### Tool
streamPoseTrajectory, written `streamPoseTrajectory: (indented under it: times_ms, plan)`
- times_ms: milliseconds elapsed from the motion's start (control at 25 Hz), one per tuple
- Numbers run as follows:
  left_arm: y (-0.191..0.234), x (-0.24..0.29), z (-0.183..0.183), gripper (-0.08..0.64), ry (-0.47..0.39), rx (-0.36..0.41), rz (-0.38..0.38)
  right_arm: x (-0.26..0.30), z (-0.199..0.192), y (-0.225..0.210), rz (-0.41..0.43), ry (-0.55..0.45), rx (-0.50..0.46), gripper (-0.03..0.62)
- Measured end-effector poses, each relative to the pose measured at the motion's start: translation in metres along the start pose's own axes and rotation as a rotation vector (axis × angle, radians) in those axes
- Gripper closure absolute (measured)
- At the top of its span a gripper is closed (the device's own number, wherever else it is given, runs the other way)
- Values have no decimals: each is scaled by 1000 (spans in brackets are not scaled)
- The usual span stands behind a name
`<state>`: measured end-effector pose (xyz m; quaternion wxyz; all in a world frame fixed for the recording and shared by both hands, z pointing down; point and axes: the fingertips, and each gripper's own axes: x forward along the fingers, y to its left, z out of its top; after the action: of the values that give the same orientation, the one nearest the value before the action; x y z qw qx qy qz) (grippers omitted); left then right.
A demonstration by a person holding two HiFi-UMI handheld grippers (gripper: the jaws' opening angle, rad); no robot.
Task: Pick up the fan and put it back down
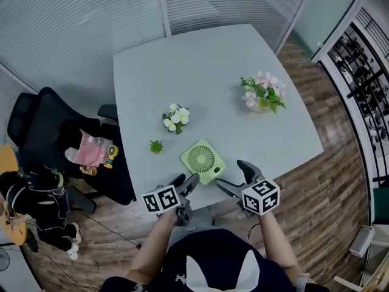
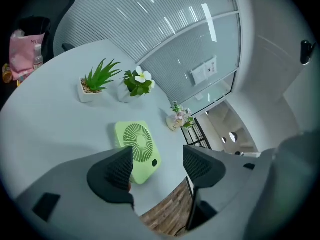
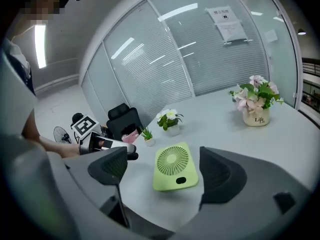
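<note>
A flat square green fan [image 1: 203, 160] lies grille-up on the grey table [image 1: 182, 72], close to its near edge. It also shows ahead of each pair of jaws, as the fan [image 2: 137, 149] and the fan [image 3: 174, 167]. My left gripper [image 1: 186, 183] hovers open just short of the fan's near-left corner, touching nothing. To the near right of the fan, my right gripper [image 1: 237, 176] is open too, with nothing held. In the right gripper view the left gripper [image 3: 120, 151] reaches in from the left.
A small green potted plant [image 1: 156, 146] and a white-flower pot [image 1: 176, 118] stand just beyond the fan. A pink-flower vase [image 1: 263, 93] sits at the far right. A black office chair [image 1: 58, 140] holding a pink bag stands left of the table.
</note>
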<state>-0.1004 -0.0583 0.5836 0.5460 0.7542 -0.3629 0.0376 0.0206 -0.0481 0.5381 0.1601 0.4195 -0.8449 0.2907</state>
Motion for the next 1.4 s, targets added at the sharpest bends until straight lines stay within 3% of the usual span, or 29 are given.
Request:
streamPoseTrajectory:
  times_ms: [160,440,800,1400]
  plan:
    - [14,12,0,256,19,-59,2,22,-11,-17,22,58,31,143]
    - [34,31,1,256,63,-68,13,63,-37,-43,54,158,90,147]
    - [54,52,-3,256,107,-151,7,90,-69,-68,66,259,202,161]
    - [63,75,-20,258,202,-185,-15,101,-93,-70,134,329,303,284]
